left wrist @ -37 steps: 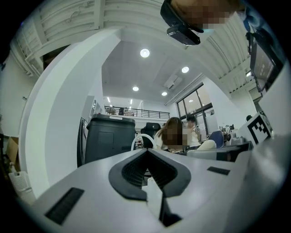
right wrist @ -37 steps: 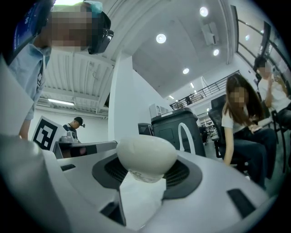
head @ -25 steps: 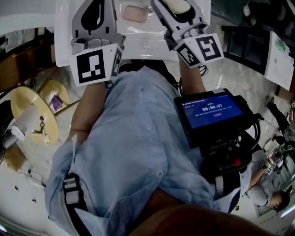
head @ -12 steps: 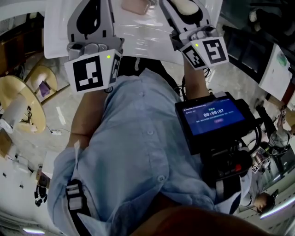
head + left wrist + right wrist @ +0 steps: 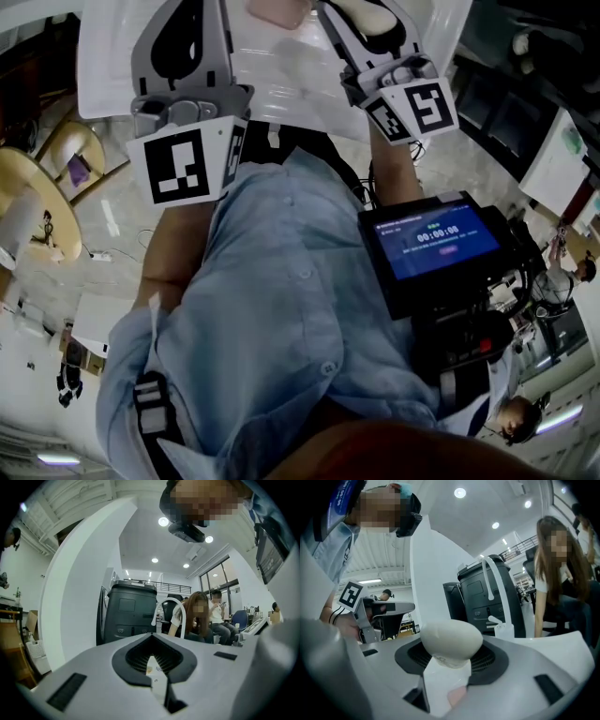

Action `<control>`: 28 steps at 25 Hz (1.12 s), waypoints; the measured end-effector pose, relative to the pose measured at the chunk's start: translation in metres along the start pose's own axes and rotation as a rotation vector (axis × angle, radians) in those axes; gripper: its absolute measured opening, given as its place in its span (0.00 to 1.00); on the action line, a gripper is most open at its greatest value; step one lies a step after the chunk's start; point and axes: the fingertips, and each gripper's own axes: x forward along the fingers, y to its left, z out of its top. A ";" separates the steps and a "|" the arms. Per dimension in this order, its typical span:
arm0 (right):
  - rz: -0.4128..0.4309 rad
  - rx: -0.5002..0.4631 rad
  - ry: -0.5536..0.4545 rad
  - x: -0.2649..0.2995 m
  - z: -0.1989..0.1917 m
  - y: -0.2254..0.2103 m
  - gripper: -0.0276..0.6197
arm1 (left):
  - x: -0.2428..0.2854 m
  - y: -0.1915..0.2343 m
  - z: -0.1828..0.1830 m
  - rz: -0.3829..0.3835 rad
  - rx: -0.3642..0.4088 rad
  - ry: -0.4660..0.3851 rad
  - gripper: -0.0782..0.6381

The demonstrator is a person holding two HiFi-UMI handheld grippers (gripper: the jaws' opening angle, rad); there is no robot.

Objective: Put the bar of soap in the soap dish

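Soap bar [image 5: 451,639] stayed clamped in right gripper [image 5: 449,660]; pink soap dish [image 5: 275,11] newly showed beneath jaws, so approach likely underway. Left gripper [image 5: 152,660] closed, empty.

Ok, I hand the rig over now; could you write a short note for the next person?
Left gripper: shut, holds nothing, over the white table.
Right gripper: shut on the bar of soap.
Pink soap dish: on the table ahead of the grippers, only partly in view.
Done: soap is in the grip.
Left: bring it over the dish, set it in, release.
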 end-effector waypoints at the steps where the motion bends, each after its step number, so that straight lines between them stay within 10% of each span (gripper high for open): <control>1: 0.004 -0.003 0.005 0.000 -0.002 0.001 0.37 | -0.001 0.000 0.000 0.003 -0.002 0.002 0.12; 28: -0.092 -0.048 0.068 -0.014 -0.036 -0.025 0.37 | 0.010 -0.006 0.016 -0.057 -0.024 -0.031 0.12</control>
